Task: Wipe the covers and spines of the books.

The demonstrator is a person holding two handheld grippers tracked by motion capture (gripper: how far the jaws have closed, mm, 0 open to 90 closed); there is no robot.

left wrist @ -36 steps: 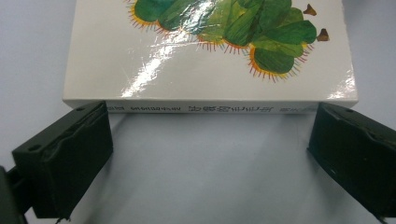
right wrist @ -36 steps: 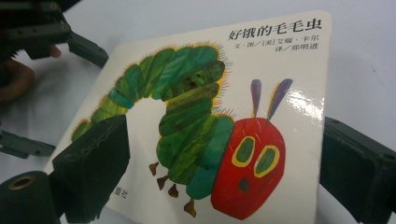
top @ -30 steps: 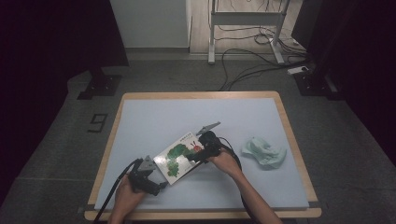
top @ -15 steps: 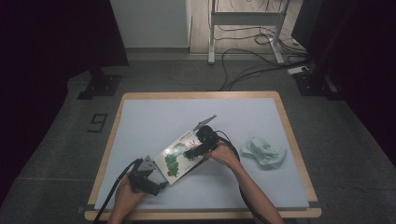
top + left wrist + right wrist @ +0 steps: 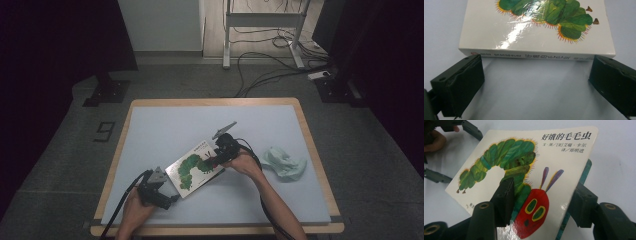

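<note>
I've got the right gripper (image 5: 216,159) over the near corner of the picture book (image 5: 524,182), one jaw on the cover, the other under its lifted edge; the jaws have just been closing, not yet clearly pinching. The book's long axis runs away toward my left gripper (image 5: 534,82), which sits spread wide just off the spine (image 5: 536,55), not touching it.

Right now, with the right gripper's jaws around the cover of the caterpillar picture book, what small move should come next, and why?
Probably finish closing the right gripper on the white glossy front cover, then lift it open. Its jaws have just been closing, one above and one beneath the raised cover edge, though whether they pinch it yet is unclear. The open left gripper sits at the book's spine, placed to steady it.
</note>
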